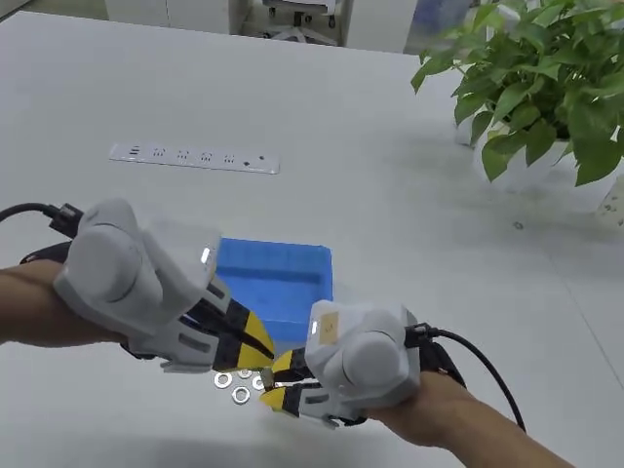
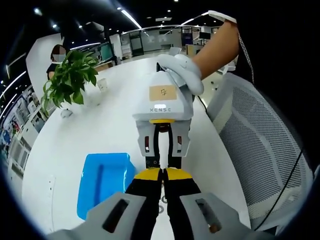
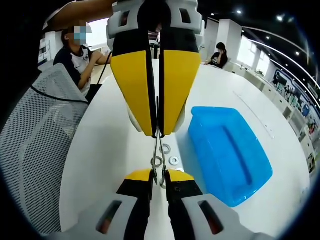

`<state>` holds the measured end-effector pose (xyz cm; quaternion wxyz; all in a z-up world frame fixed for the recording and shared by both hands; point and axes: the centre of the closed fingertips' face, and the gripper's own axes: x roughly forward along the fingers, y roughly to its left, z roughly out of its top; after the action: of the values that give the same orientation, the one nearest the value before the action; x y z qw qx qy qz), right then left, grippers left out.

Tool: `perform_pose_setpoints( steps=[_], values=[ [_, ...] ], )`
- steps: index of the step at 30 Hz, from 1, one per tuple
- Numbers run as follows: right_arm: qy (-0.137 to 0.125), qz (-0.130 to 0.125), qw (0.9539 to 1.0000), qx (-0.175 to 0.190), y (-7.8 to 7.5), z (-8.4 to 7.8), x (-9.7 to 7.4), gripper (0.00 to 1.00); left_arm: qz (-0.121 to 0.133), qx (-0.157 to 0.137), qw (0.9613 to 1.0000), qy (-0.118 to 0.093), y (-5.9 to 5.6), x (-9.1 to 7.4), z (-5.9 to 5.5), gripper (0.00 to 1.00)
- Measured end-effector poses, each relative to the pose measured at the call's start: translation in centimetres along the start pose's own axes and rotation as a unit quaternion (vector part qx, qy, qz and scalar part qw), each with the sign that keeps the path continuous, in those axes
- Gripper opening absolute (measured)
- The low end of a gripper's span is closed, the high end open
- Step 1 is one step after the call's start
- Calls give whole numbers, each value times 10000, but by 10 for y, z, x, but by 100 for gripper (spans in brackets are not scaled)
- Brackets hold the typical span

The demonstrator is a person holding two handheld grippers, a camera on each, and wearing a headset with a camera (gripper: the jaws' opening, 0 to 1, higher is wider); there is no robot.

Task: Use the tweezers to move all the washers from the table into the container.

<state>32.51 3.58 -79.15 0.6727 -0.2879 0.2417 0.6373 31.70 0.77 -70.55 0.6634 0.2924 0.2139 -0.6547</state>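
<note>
White table (image 1: 409,244), wide and mostly bare. Potted plant (image 1: 531,78) at the far right, power strip (image 1: 195,156) at the far left, both well away from the work.

Blue container (image 1: 278,278) sits just beyond the two grippers. Its floor looks bare from above and again in the right gripper view, so I judge no washer is in yet. The whole task seems to be still ahead.

Left gripper (image 1: 255,353) and right gripper (image 1: 268,385) meet nose to nose over the near edge of the table, just in front of the container.

Tweezers (image 3: 158,152): a thin steel pair bridging the two grippers. The left jaws are pinched together on the upper end. The right jaws are drawn in tight against the lower end and appear to clamp it too.

Washers (image 1: 240,394): a small loose cluster on the table under the jaw tips, near the container's front edge but clear of it.

Views compared:
- Head view gives the layout and the clearest count: about four washers.
- From above, the jaw tips crowd the tweezers and I cannot make them out there; the right gripper view has them sharp, with tips just above the washers.
- Left gripper view faces the right gripper head-on, with the container off to one side and a mesh chair (image 2: 260,150) behind.
</note>
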Motion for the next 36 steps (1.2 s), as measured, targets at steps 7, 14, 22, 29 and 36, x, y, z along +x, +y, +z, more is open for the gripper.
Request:
perform_pose_setpoints(
  steps=[7,14,22,29,36],
  values=[
    [-8,-1,10000,17,-2,0,1,12,-9,-2,10000,-6,3,1,-1,5],
    [-77,-30,9999,62,-4,3,1,12,-8,20,10000,-14,5,0,1,5],
    [-80,-38,9999,57,-4,2,1,12,-19,24,10000,20,7,2,-1,5],
    [-63,-93,9998,145,-6,1,0,12,13,-36,10000,-15,11,4,-1,6],
    [-36,-123,9997,200,-6,1,0,12,2,-107,9999,-35,13,5,-1,6]
  ],
)
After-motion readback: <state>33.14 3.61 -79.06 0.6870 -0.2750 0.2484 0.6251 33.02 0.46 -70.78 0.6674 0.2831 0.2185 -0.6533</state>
